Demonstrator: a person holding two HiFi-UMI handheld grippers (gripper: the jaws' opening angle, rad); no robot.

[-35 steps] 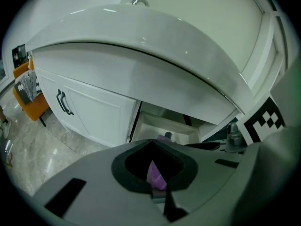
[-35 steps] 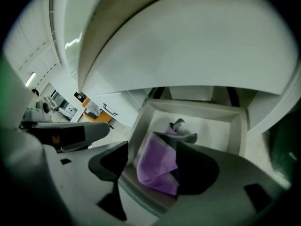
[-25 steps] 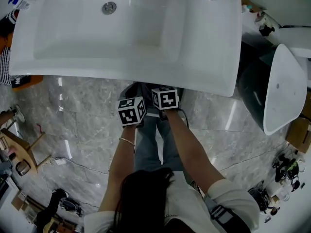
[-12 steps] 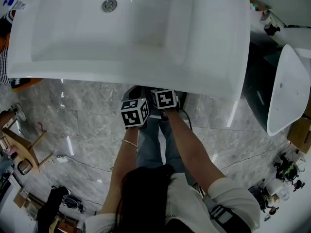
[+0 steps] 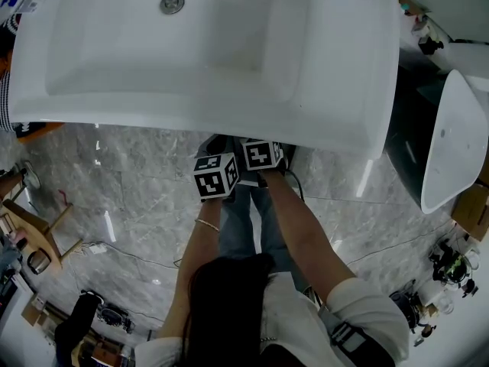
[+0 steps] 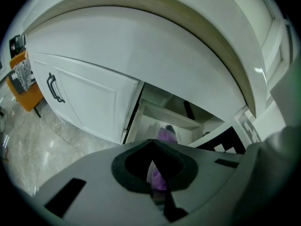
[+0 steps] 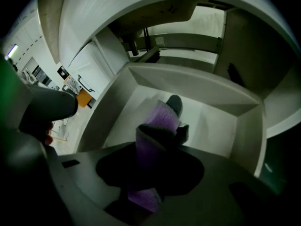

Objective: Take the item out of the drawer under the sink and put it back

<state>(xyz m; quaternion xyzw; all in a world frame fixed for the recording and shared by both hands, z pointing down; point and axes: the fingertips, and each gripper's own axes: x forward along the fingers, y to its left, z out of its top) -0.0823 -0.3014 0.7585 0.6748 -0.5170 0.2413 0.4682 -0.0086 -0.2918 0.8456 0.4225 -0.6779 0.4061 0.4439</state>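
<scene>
Now my right gripper (image 7: 150, 173) just closed on the purple sock (image 7: 162, 119) in the drawer (image 7: 188, 81) — clamped. Left gripper (image 6: 153, 171) pinched together, empty.

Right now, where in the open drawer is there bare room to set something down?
The drawer floor is bare between the purple sock and the right wall, and along the back wall. A narrower strip lies free on the sock's left. The middle is crowded by the sock.
</scene>
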